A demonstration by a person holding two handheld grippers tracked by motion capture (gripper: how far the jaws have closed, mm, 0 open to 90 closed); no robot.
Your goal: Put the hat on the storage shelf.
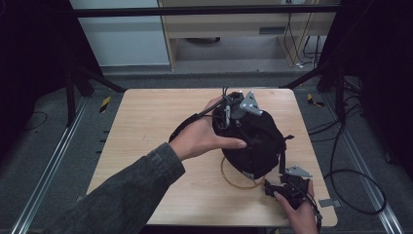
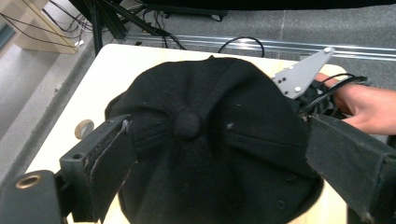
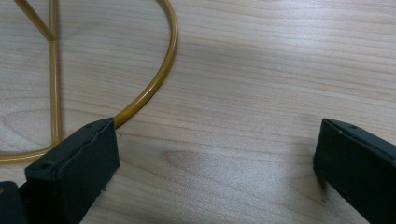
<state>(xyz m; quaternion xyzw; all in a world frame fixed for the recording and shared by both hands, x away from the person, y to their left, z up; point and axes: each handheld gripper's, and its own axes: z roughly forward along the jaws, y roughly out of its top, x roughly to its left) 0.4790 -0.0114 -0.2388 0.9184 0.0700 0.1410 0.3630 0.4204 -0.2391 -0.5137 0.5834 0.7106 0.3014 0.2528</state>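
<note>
A black cap (image 1: 255, 144) sits crown-up on a gold wire stand (image 1: 233, 183) on the wooden table (image 1: 146, 122). A person's left hand holds my left gripper (image 1: 231, 114) at the cap's far top. In the left gripper view this gripper (image 2: 217, 123) is open, with one jaw on each side of the crown and the cap's button (image 2: 187, 123) between them. My right gripper (image 1: 283, 187) rests low at the table's near right, beside the cap. In the right gripper view it (image 3: 215, 128) stands open over bare wood, its left jaw next to the stand's ring (image 3: 159, 79).
The right hand (image 2: 369, 102) and its grey plate (image 2: 303, 72) sit beyond the cap in the left gripper view. Cables (image 1: 350, 185) loop on the floor to the right of the table. Metal rails (image 1: 48, 165) run along both sides. Dark stand legs (image 1: 92, 78) stand behind.
</note>
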